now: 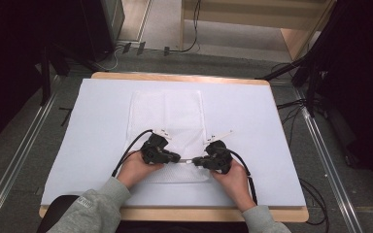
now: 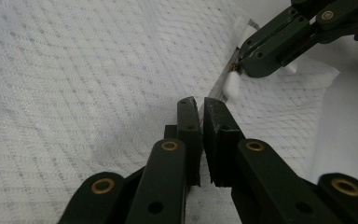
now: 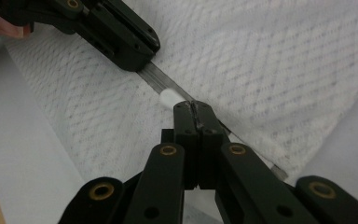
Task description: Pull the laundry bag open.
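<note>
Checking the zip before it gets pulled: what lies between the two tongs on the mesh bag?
A short stretch of zipper with a white pull tab, seen in the right gripper view.

Wooden table with a white sheet spread over its top. Grey floor around it, crossed by metal rails on both sides. Black cables trail across the floor. Light wooden furniture at rear right. Dark corners left and right.
</note>
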